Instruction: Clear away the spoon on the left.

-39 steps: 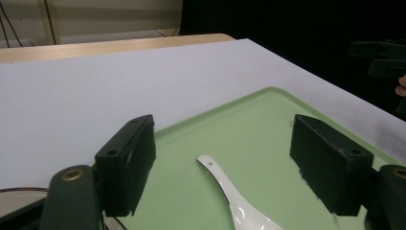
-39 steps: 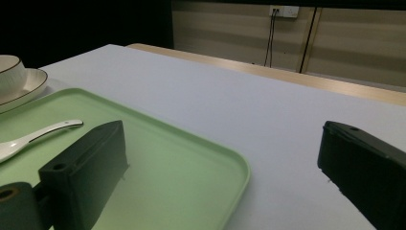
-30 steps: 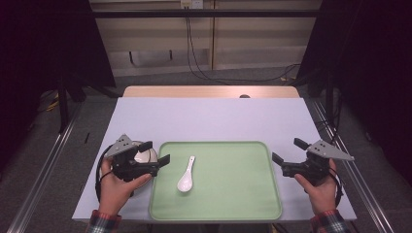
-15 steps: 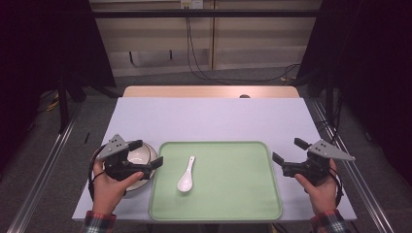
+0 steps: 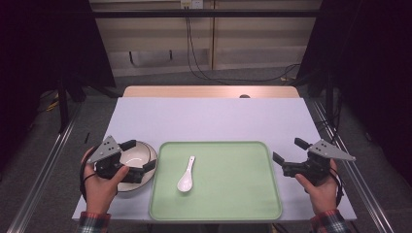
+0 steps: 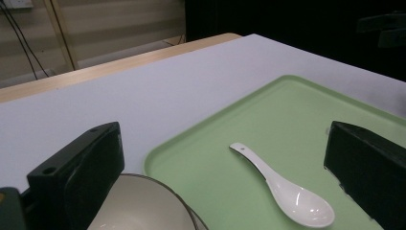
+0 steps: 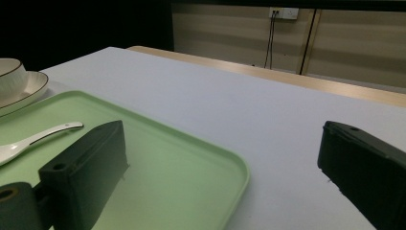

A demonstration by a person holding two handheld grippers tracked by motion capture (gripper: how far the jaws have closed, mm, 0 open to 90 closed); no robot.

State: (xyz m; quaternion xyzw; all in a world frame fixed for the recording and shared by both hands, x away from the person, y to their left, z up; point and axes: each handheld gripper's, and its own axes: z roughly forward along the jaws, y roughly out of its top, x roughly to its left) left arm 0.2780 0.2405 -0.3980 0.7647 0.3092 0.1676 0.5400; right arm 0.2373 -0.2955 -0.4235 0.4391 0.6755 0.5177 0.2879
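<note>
Nearest me, the left tool (image 5: 141,156) hangs over the white bowl (image 5: 135,156), which sits on a plate (image 5: 151,159) on the worktop (image 5: 214,119) just off the left edge of the green tray (image 5: 228,194). Its jaws have just been opening and now stand as wide as they go, with nothing pinched between them; the bowl's rim shows low between them in the left gripper view (image 6: 143,201). The right tool (image 5: 286,155) rests off the tray's right edge, jaws spread wide and empty.

I judge the main risk to lie at the bowl. One jaw hangs right by its rim, so a careless drop or sideways sweep could knock the bowl off centre on the plate or push both against the tray's lip. A grip on the smooth rim alone might slip and tip the bowl. If the left tool swings towards the spoon (image 5: 185,175) lying on the tray, it could clip the bowl on the way.

Counted: two tools, one bowl, one plate, one spoon, one tray, one worktop.
</note>
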